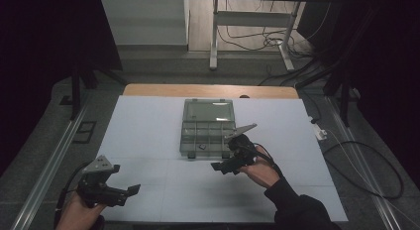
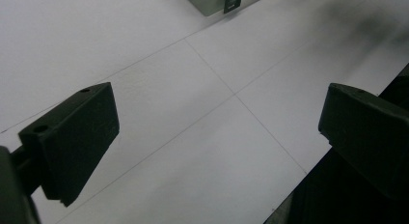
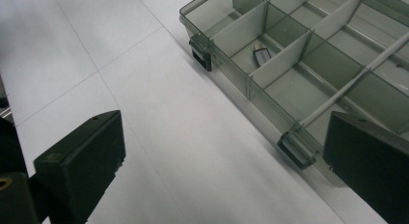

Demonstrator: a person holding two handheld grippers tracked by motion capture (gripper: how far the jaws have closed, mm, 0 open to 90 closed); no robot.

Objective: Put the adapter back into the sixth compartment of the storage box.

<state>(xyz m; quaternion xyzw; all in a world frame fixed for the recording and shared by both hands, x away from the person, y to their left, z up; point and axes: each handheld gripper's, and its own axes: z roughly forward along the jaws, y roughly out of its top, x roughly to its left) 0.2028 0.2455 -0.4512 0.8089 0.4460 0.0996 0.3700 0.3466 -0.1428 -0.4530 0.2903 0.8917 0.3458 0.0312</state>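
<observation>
Bare sheet (image 1: 148,141) left of organizer box (image 1: 205,128)

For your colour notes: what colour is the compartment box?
Translucent smoky grey-green box, clearest in the right gripper view.

Small part (image 3: 261,56) in organiser box (image 3: 241,81)

Looks like a lab/test rig: black curtains (image 1: 44,36), loose floor cables (image 1: 267,39), white-covered table (image 1: 148,136).
</observation>
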